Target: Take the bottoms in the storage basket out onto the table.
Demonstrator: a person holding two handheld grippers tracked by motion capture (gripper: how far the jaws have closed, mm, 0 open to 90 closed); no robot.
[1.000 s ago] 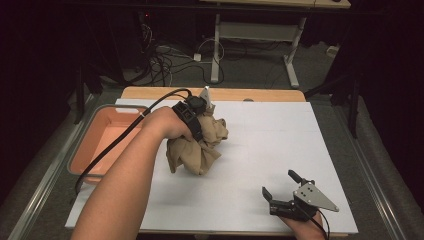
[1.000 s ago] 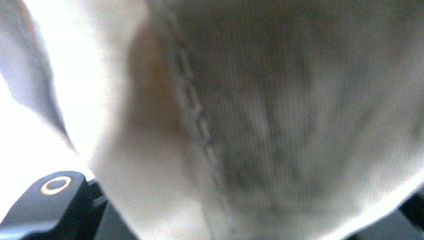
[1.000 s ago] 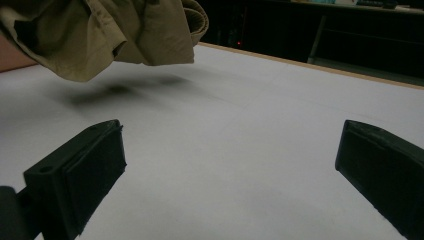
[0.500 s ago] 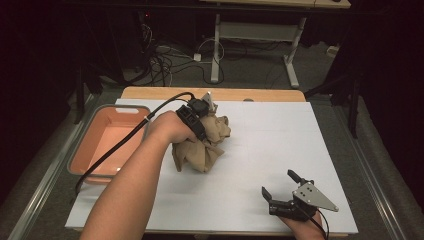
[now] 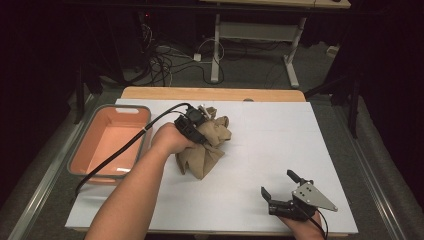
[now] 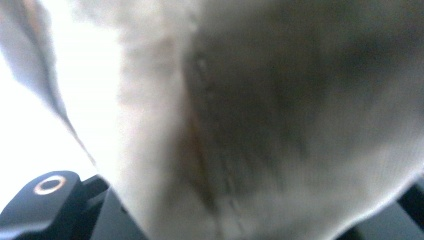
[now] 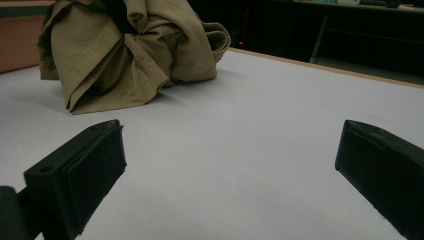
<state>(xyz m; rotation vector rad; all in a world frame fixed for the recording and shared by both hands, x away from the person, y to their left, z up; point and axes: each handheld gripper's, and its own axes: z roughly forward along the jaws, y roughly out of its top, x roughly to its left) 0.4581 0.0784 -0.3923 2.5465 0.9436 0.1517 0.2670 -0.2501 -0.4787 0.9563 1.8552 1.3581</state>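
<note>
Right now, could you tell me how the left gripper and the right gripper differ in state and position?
The left gripper is shut on the tan cloth near the orange bin; the right gripper is open with nothing between its jaws. The left one is at the table's middle, buried in fabric; the right one sits apart at the near right edge. Both are black, hand-held, and trail a cable.

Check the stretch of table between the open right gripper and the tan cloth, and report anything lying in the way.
Nothing visible lies there. From the right gripper, jaws apart, bare white table runs up to the tan cloth. The left gripper is shut on the cloth's top.
</note>
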